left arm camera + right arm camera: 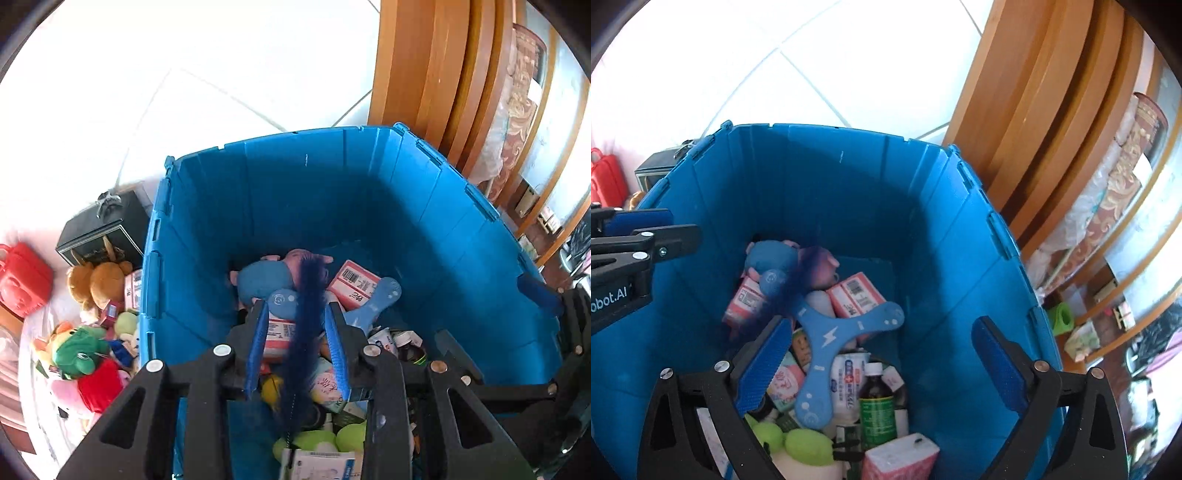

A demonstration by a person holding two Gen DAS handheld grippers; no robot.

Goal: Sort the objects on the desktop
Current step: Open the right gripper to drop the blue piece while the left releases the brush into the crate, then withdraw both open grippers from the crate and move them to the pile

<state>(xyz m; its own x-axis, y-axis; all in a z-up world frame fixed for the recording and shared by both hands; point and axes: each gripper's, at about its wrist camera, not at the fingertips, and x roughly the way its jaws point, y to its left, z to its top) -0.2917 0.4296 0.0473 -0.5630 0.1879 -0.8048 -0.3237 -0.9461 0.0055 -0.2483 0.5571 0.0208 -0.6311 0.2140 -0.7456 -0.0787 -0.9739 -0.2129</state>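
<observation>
**Letting the brush drop into the crate**

The left gripper hangs over the blue crate with its fingers a modest way apart. The dark blue fuzzy brush shows between them in the left wrist view, but the pads do not seem to press on it. In the right wrist view the brush is a blur low in the crate, well apart from the left gripper, so it reads as released and falling. It is heading for the heap of boxes, bottles and a blue boomerang.

The right gripper is spread wide over the same crate and holds nothing.

To do this step well:
- Keep the left fingers apart until the brush is clear, because the bristles may snag a pad.
- Lift away upward so as not to clip the crate wall.
- Check that the wire handle does not lean on the rim.

The plush toys beside the crate look like the next things to sort.
</observation>
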